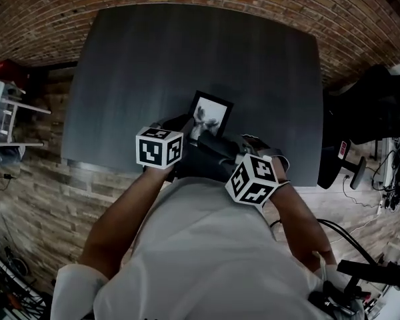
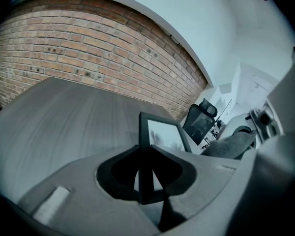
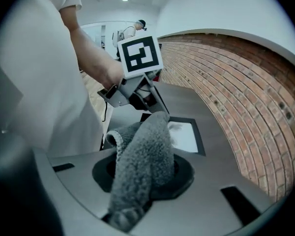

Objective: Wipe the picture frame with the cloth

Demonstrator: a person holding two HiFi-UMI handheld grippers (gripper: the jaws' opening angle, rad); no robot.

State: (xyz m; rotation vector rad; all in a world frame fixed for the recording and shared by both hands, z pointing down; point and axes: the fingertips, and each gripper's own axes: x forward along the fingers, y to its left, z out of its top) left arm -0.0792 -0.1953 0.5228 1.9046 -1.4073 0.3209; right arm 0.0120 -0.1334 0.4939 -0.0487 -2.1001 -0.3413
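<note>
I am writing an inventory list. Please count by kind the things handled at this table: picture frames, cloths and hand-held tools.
picture frame: 1
cloth: 1
tools: 2 (left tool, right tool)
Total: 4

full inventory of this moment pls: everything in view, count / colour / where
Rectangular picture frame: 1, black, over the table's near side, held by one edge.
Fuzzy cloth: 1, grey, just beside the picture frame.
Flat-topped table: 1, dark grey, centre of the head view.
Brick wall: 1, red-brown, beyond the table.
Office chair: 1, black, off the table's right side.
Shelf unit: 1, white, left of the table.
Left gripper: 1, grey with a black-and-white marker cube, shut on the picture frame's edge.
Right gripper: 1, same build, shut on the cloth.
Person's shirt: 1, white, bottom of the head view.
</note>
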